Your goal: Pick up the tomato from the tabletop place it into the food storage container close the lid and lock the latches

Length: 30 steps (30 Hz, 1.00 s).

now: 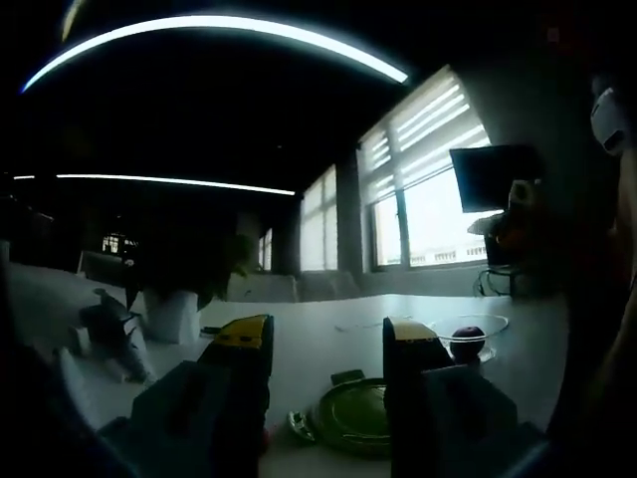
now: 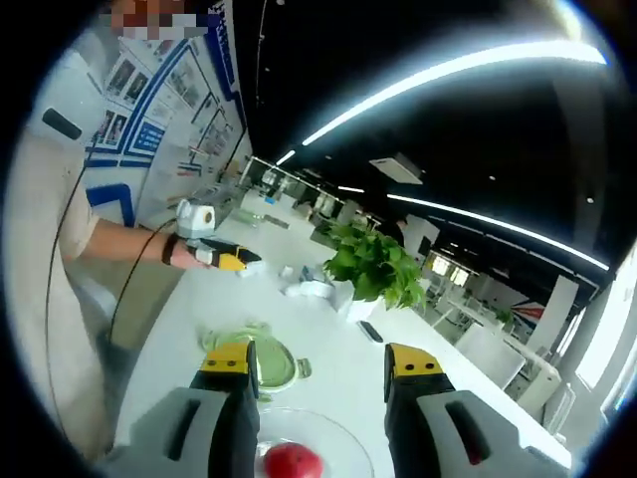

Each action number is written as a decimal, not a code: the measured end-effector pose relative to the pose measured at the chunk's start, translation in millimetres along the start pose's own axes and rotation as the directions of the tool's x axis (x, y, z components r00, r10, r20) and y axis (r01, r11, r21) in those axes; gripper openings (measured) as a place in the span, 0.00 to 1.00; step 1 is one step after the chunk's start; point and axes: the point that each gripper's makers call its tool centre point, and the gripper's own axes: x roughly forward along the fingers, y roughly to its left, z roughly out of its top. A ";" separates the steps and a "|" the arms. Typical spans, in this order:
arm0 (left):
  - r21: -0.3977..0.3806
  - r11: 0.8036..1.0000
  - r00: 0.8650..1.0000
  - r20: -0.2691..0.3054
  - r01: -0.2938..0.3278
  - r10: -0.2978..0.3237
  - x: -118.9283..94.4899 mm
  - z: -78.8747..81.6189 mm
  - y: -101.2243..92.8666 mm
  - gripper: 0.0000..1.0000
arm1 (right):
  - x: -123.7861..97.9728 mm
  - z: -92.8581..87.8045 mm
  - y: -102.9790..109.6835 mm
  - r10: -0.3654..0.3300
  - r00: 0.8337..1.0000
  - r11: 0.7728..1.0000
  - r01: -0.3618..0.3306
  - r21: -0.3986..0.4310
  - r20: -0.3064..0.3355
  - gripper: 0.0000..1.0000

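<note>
A red tomato (image 2: 292,461) lies inside the clear round food container (image 2: 333,423), close under my right gripper (image 2: 320,363), which is open with nothing between its jaws. The green lid (image 2: 271,364) lies flat on the white table just past the container. In the left gripper view the same tomato (image 1: 468,340) sits in the clear container (image 1: 490,325) to the right, and the green lid (image 1: 350,410) lies low between the jaws. My left gripper (image 1: 326,334) is open and holds nothing. The left gripper (image 2: 235,261) also appears in the right gripper view, held over the table's far side.
A leafy plant (image 2: 374,267) in a white pot stands mid-table, with white clutter (image 2: 313,291) and a small black object (image 2: 370,332) beside it. A person (image 2: 50,259) stands at the table's left edge. Bright windows (image 1: 428,189) and a monitor (image 1: 493,174) lie beyond.
</note>
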 end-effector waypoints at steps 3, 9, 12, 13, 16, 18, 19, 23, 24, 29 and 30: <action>-0.005 1.000 1.000 0.000 -0.003 0.003 -1.7 -1.4 1.4 0.40 | 15.2 -1.9 16.1 0.045 0.999 0.999 -0.046 -0.027 -0.020 0.46; -0.012 1.000 1.000 0.009 -0.005 0.005 -3.0 -0.7 2.2 0.40 | 33.0 -5.1 38.0 0.101 0.994 0.994 -0.102 -0.039 -0.036 0.46; -0.008 1.000 1.000 0.003 -0.008 0.008 -3.2 -3.1 2.3 0.40 | 40.7 -9.5 46.8 0.130 0.990 0.990 -0.132 -0.045 -0.050 0.46; -0.008 1.000 1.000 0.002 -0.007 0.007 -3.4 -3.7 2.1 0.40 | 42.3 -10.5 48.7 0.137 0.989 0.989 -0.139 -0.047 -0.054 0.46; -0.013 1.000 1.000 0.003 -0.005 0.005 -4.8 -4.9 1.4 0.40 | 48.3 -13.3 54.7 0.153 0.986 0.986 -0.157 -0.059 -0.068 0.45; -0.014 1.000 1.000 0.002 -0.005 0.005 -5.8 -5.8 0.8 0.40 | 51.1 -15.8 58.2 0.164 0.983 0.983 -0.170 -0.072 -0.081 0.46; -0.015 1.000 1.000 0.002 -0.006 0.006 -6.3 -6.1 0.7 0.40 | 54.2 -18.4 60.2 0.166 0.982 0.981 -0.174 -0.086 -0.094 0.45; -0.019 1.000 1.000 0.006 -0.009 0.009 -7.7 -6.0 0.7 0.40 | 62.9 -33.2 70.0 0.186 0.968 0.965 -0.212 -0.154 -0.169 0.47; -0.017 1.000 1.000 0.004 -0.011 0.011 -7.9 -6.6 0.9 0.40 | 65.1 -34.5 73.4 0.192 0.966 0.963 -0.219 -0.155 -0.172 0.47; -0.016 1.000 1.000 -0.003 -0.007 0.007 -9.6 -9.7 -1.1 0.40 | 71.5 -44.8 82.6 0.205 0.956 0.952 -0.245 -0.183 -0.212 0.47; -0.016 1.000 1.000 -0.005 -0.006 0.006 -9.8 -10.4 -1.4 0.40 | 72.5 -46.2 83.1 0.205 0.955 0.952 -0.246 -0.184 -0.216 0.47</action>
